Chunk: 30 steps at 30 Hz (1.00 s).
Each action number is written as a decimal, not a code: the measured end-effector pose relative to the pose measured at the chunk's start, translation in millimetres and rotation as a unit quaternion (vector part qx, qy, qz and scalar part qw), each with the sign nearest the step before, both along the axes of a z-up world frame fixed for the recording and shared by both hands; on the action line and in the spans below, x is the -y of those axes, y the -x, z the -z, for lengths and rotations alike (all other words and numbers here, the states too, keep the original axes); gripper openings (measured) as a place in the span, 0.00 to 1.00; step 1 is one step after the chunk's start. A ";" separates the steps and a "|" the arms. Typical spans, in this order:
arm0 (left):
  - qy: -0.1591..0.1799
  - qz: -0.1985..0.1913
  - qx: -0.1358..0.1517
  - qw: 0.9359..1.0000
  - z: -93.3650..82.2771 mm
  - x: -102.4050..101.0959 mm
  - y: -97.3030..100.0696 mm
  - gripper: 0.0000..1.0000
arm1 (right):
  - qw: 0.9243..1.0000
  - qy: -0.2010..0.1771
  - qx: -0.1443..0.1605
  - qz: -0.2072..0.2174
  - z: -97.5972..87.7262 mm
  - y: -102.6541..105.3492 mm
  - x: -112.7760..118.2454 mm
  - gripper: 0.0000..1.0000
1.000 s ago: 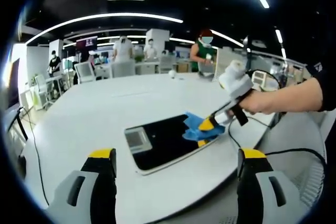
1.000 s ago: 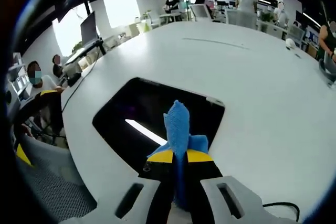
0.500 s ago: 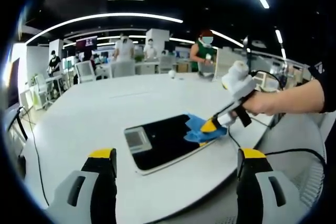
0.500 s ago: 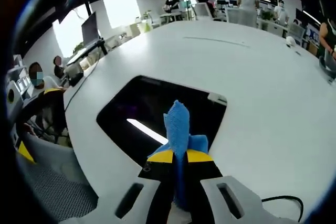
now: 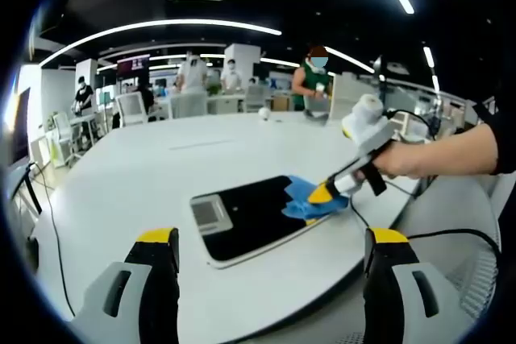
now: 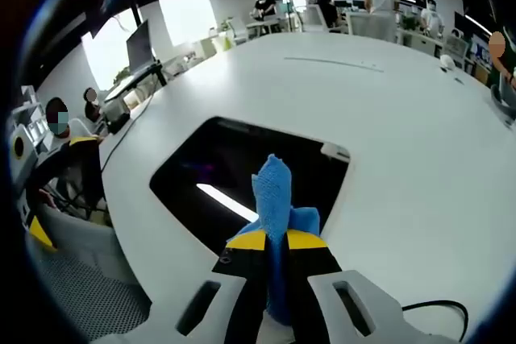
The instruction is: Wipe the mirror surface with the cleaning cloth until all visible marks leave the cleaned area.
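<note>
The right tool (image 5: pixel 324 192), clamped on the cleaning cloth (image 6: pixel 274 195), has slid slightly toward the mirror's (image 5: pixel 250 215) right edge at frame centre; marks seem gone, though reflections obscure. The left tool (image 5: pixel 270 251) hangs apart, idle.

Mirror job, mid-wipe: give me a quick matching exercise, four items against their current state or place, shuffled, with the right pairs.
Items:
1. left gripper
2. right gripper
3. cleaning cloth
4. mirror

States:
A. lies flat on the white table
B. open, holding nothing
C. blue, pinched between jaws, over the mirror's edge
D. shut on the cloth

Pairs: 1-B, 2-D, 3-C, 4-A
</note>
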<state>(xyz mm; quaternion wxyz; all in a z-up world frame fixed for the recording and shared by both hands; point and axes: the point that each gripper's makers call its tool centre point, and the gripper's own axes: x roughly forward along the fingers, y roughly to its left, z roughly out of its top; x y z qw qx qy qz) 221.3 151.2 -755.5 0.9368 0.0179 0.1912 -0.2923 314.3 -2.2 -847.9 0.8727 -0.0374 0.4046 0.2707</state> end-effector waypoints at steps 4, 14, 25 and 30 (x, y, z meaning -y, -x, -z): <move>-0.002 0.001 -0.004 1.000 1.0 0.4 0.7 0.95 | 1.000 -0.005 0.000 -0.001 -0.4 0.9 -4.9 0.01; -0.005 0.000 -0.002 1.000 1.1 -0.6 0.9 0.95 | 1.000 -0.013 -0.001 -0.010 -0.7 2.5 -19.1 0.01; -0.003 -0.002 -0.001 1.000 1.0 -1.4 0.4 0.95 | 1.000 -0.019 -0.004 -0.018 -0.5 2.7 -30.5 0.01; -0.004 -0.002 -0.001 1.000 0.9 -1.3 0.6 0.95 | 0.999 -0.021 -0.006 -0.024 -0.3 2.5 -36.8 0.01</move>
